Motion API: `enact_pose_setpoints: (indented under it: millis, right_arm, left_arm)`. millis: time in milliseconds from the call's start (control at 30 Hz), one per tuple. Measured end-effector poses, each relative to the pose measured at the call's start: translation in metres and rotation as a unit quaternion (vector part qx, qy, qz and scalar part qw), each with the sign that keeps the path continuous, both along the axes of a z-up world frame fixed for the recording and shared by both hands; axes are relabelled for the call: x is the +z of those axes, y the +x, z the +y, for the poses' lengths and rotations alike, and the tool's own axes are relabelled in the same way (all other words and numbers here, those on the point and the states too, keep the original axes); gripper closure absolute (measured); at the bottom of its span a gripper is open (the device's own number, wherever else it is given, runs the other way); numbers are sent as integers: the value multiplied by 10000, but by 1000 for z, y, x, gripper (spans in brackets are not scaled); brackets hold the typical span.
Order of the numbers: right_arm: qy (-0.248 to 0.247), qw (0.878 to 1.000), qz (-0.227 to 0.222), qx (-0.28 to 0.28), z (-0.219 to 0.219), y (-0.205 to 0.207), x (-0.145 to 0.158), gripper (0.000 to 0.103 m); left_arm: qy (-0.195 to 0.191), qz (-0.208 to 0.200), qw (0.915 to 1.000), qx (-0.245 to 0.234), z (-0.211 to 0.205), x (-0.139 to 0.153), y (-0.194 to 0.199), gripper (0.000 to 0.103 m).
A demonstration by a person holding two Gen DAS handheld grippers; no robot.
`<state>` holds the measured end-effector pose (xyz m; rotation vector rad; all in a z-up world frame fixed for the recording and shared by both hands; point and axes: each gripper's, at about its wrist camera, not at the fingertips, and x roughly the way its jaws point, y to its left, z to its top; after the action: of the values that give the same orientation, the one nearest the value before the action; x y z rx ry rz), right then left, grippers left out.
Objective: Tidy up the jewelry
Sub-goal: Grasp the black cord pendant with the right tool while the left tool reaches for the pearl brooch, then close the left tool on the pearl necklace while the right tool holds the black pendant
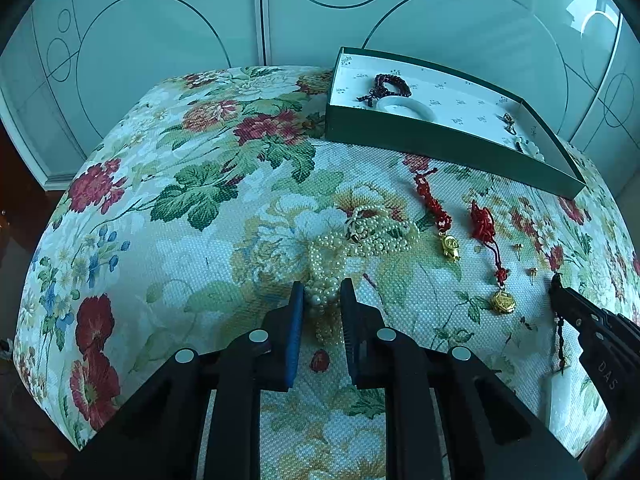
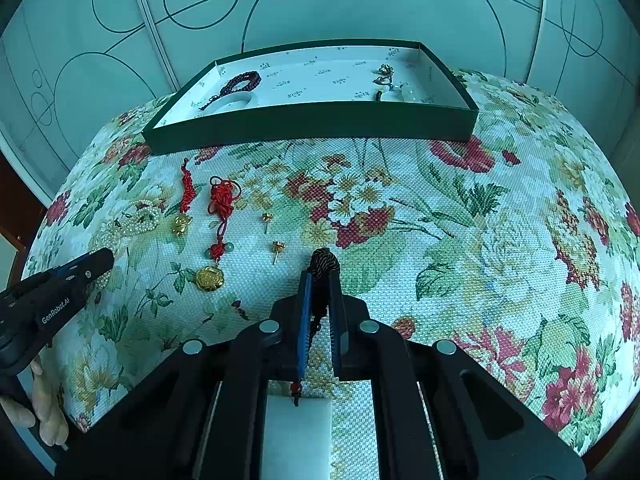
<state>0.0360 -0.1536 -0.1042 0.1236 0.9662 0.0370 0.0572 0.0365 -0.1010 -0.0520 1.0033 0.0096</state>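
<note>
My left gripper is shut on the near end of a pearl necklace heaped on the floral cushion. My right gripper is shut on the dark braided cord of a white jade pendant that lies beneath it. Two red-knot gold charms and two gold ear studs lie between the grippers. The green tray behind holds a dark bead bracelet, a white bangle and small pieces.
The cushion drops off at rounded edges on all sides. A patterned glass wardrobe door stands close behind the tray. The person's hand shows at the left edge of the right wrist view.
</note>
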Motion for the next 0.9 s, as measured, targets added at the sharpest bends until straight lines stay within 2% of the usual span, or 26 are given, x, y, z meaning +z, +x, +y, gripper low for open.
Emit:
enact_pose_setpoints:
  millis: [433, 533, 600, 667, 733, 900]
  right_arm:
    - [9, 10000, -3, -5, 0, 0, 0, 95]
    - [9, 10000, -4, -2, -1, 0, 0, 95]
    - [9, 10000, -4, -4, -1, 0, 0, 95]
    - [10, 10000, -5, -1, -1, 0, -1, 95]
    - [11, 10000, -9, -1, 0, 0, -1, 95]
    - [17, 10000, -7, -4, 0, -1, -1, 95]
  left_arm:
    - [-209, 139, 9997, -1, 7, 2, -10, 85]
    - [-246, 62, 9997, 58, 9, 7, -10, 83]
    - [-217, 23, 9997, 56, 8, 10, -9, 77]
    - [-250, -43, 9997, 46, 7, 13, -9, 59]
    - [-264, -97, 9996, 47, 6, 15, -8, 55]
    - [-238, -66, 9997, -60, 1, 10, 1, 54]
